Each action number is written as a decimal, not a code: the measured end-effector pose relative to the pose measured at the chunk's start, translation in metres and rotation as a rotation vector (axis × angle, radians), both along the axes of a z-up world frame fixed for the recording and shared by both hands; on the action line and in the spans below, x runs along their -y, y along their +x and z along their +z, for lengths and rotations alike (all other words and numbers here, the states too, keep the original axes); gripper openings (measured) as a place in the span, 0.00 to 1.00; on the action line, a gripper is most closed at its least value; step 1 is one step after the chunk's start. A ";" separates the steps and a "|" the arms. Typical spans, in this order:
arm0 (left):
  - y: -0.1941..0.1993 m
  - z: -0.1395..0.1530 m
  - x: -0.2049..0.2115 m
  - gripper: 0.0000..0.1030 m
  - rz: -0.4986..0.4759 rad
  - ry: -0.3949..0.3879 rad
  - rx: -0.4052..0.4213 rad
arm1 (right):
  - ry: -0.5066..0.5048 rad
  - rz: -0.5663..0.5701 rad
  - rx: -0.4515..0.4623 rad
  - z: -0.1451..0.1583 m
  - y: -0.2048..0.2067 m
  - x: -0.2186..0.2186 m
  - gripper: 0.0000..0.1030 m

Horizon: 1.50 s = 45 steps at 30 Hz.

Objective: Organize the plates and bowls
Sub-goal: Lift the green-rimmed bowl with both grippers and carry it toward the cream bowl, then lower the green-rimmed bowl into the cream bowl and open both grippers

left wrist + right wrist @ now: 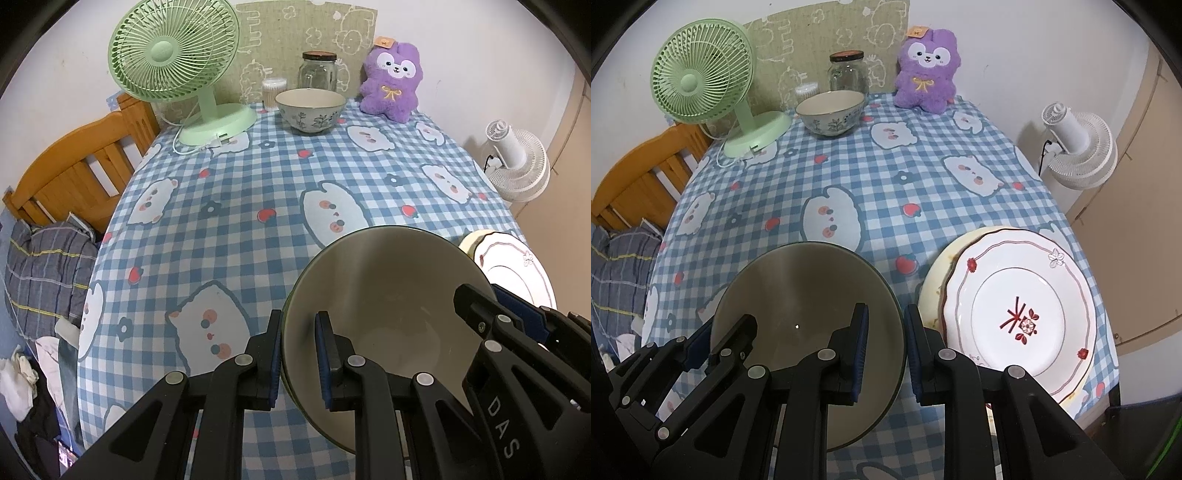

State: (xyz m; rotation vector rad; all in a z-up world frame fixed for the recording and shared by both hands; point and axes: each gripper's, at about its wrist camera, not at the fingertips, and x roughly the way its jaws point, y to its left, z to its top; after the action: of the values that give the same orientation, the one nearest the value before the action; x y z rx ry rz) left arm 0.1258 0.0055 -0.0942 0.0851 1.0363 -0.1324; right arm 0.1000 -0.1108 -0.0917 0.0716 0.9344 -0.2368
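Both tongs grip the same big olive-rimmed bowl (388, 317) at the near edge of the table (258, 192). Left tongs (299, 360) clamp the bowl's left wall, one finger outside, one inside. Right tongs (884, 356) clamp the right wall the same way. The bowl looks tipped toward the cameras; can't tell if its base touches the checked tablecloth (886, 177). Just right of the bowl, a white plate with red flower marks (1019, 317) sits on a cream plate (934, 288), near the table's right edge. A floral bowl (310, 110) stands upright at the far end, between the green fan (173, 55) and the purple plush (393, 81), glass jar (319, 72) behind it.
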 end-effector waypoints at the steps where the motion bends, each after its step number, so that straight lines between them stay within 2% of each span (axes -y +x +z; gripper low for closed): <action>1: 0.000 0.000 0.000 0.13 0.000 0.002 0.000 | 0.001 0.002 -0.002 -0.001 0.001 0.000 0.23; 15: 0.003 -0.014 -0.009 0.14 0.019 0.013 -0.043 | 0.005 0.025 -0.032 -0.013 0.007 -0.008 0.23; 29: 0.006 -0.014 -0.006 0.14 0.018 0.004 -0.028 | 0.009 0.023 -0.027 -0.014 0.008 -0.005 0.23; 31: 0.006 -0.014 -0.005 0.22 0.008 -0.001 -0.029 | 0.004 0.029 -0.029 -0.013 0.008 -0.005 0.23; 36: 0.003 -0.012 -0.003 0.33 -0.015 -0.002 -0.024 | 0.003 0.065 -0.029 -0.012 0.008 -0.005 0.23; 38: 0.002 -0.011 -0.002 0.38 -0.026 -0.005 -0.022 | 0.003 0.068 -0.032 -0.011 0.009 -0.004 0.26; 39: 0.001 -0.010 -0.001 0.42 -0.029 -0.006 -0.023 | 0.001 0.069 -0.030 -0.011 0.009 -0.005 0.36; 40: 0.001 -0.009 -0.001 0.49 -0.031 -0.007 -0.024 | 0.002 0.069 -0.023 -0.009 0.008 -0.004 0.53; 42: 0.000 -0.004 -0.001 0.54 -0.031 -0.016 -0.019 | 0.001 0.060 0.002 -0.004 0.004 -0.003 0.71; 45: -0.001 0.006 -0.001 0.62 -0.039 -0.017 0.005 | -0.002 0.061 0.025 0.006 0.000 -0.004 0.71</action>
State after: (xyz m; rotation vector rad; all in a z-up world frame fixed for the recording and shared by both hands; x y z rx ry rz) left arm 0.1245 0.0063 -0.0886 0.0906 1.0282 -0.1764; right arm 0.1002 -0.1073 -0.0856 0.0442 0.9098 -0.1797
